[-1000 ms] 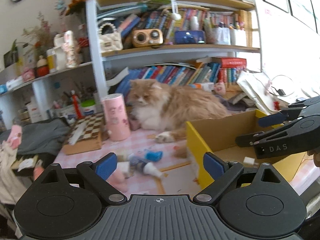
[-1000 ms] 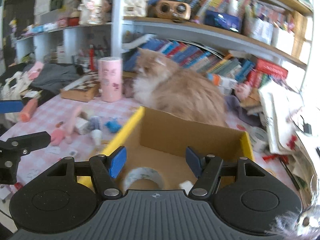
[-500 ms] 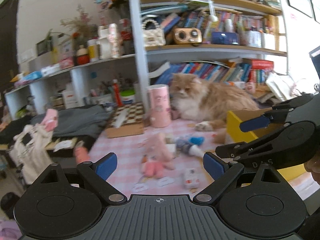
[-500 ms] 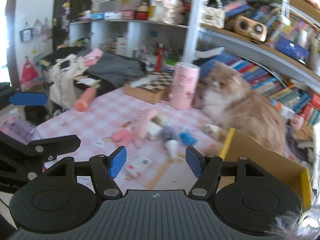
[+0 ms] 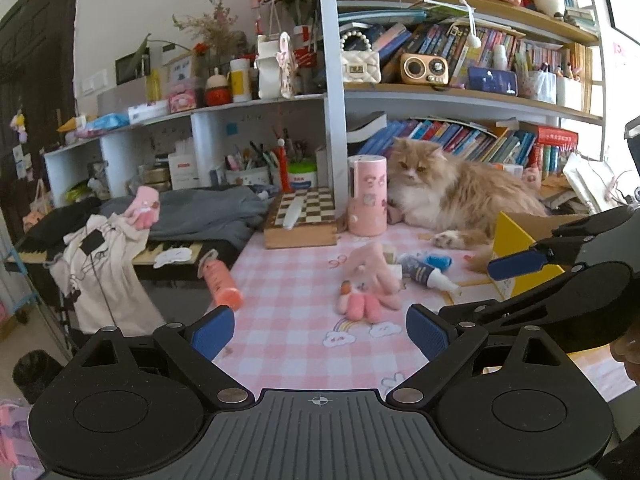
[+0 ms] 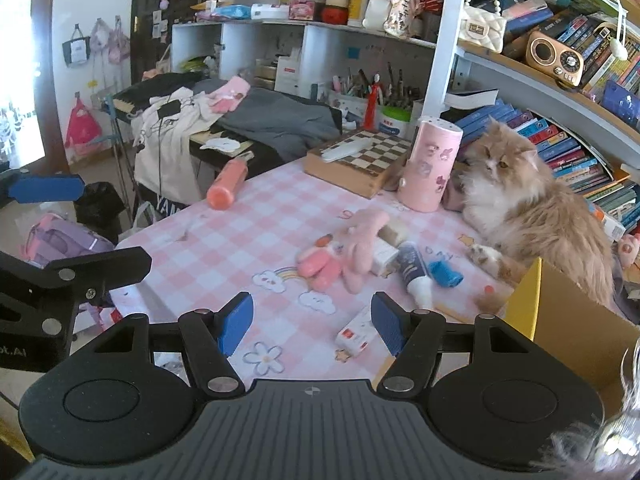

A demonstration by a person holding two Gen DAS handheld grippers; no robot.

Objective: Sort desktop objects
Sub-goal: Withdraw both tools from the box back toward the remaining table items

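No object is held at this moment; the step in hand is judged to be the selection of the next item for the box.

At far left, an orange bottle point(image 5: 221, 282) lies on its side near the edge of the pink checked table point(image 5: 288, 344). The left gripper point(image 5: 318, 330) is held above the table with its jaws apart and nothing between them.

Near the middle, a pink plush toy point(image 6: 340, 256) lies touching a dark tube point(image 6: 412, 270) and a blue object point(image 6: 445, 273). A small white packet point(image 6: 356, 334) lies closest to the right gripper point(image 6: 310, 326), whose jaws stand apart and empty; the packet's label is too blurred to be read.

At right, the cardboard box point(image 6: 560, 320) stands just beside a cat point(image 6: 532, 208).

For the next move, one gripper should be lowered over a single item, with the cat avoided.
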